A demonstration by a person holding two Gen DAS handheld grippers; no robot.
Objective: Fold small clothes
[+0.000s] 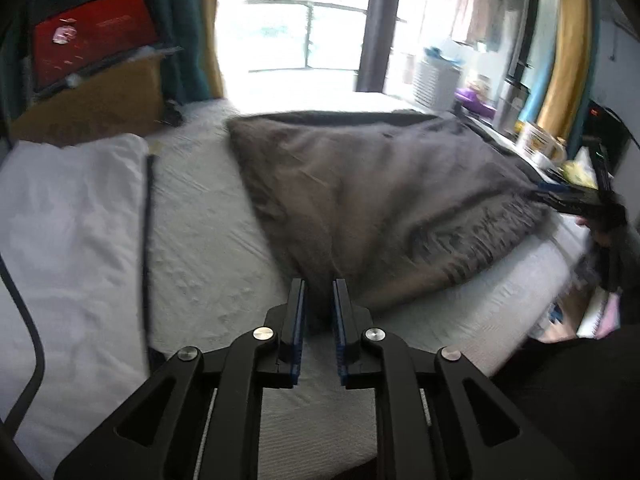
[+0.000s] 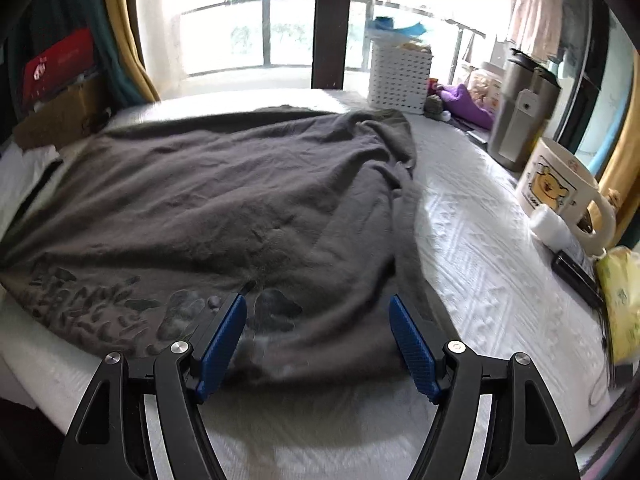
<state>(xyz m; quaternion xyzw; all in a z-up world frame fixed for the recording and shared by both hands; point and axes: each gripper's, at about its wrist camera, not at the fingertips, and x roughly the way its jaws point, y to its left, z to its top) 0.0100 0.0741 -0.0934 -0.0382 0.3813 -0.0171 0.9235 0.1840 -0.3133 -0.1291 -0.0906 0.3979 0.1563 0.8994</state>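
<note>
A dark grey T-shirt (image 1: 384,196) with a printed front lies spread on the white mattress (image 1: 208,248). My left gripper (image 1: 319,286) is nearly closed on the shirt's near corner, with a narrow gap between its blue pads; the cloth runs down between them. In the right wrist view the same shirt (image 2: 224,200) lies flat, its right side folded over. My right gripper (image 2: 318,304) is wide open and empty, just above the shirt's near hem. The right gripper also shows at the shirt's far edge in the left wrist view (image 1: 576,204).
A white pillow (image 1: 68,232) and a black cable (image 1: 146,240) lie to the left. A cardboard box (image 1: 96,96) stands at the back left. On the right are a white basket (image 2: 400,76), a steel flask (image 2: 520,120), a bear mug (image 2: 560,184) and a yellow pack (image 2: 620,300).
</note>
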